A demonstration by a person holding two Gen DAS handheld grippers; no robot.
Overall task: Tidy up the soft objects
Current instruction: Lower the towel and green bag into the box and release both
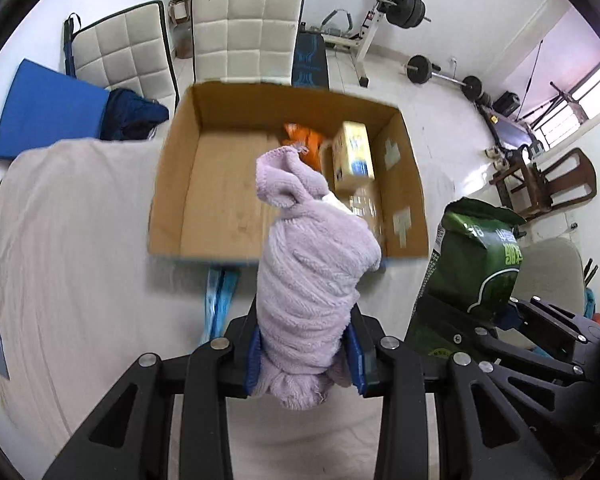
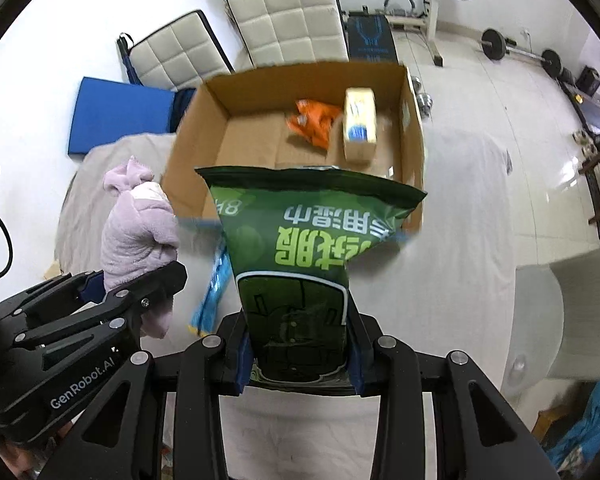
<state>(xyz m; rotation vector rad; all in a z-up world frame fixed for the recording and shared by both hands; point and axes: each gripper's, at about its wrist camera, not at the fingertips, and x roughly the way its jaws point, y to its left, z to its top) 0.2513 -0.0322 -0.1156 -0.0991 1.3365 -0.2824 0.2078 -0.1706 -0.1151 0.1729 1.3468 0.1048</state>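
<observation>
- Soft things first: we see an open brown cardboard box (image 1: 236,184) standing on a bed covered by a pale grey sheet (image 1: 72,240), the largest items here.
- Inside the box, towards its far right corner, lie a yellow-and-blue rectangular packet (image 2: 359,126) and, just beside it, a crumpled orange plastic bag (image 2: 312,120).
- Our right gripper (image 2: 300,350) holds a green plastic pack with white and green lettering (image 2: 300,240); its jaws pinch the pack's lower end, and the pack hangs in the air in front of the box's near wall.
- Our left gripper (image 1: 306,354) holds a rolled lilac fleece cloth (image 1: 312,264); its jaws press on the roll's lower part, and the cloth stands up above the near edge of the box.
- Under the box's near edge a thin blue packet (image 1: 218,300) lies on the sheet.
</observation>
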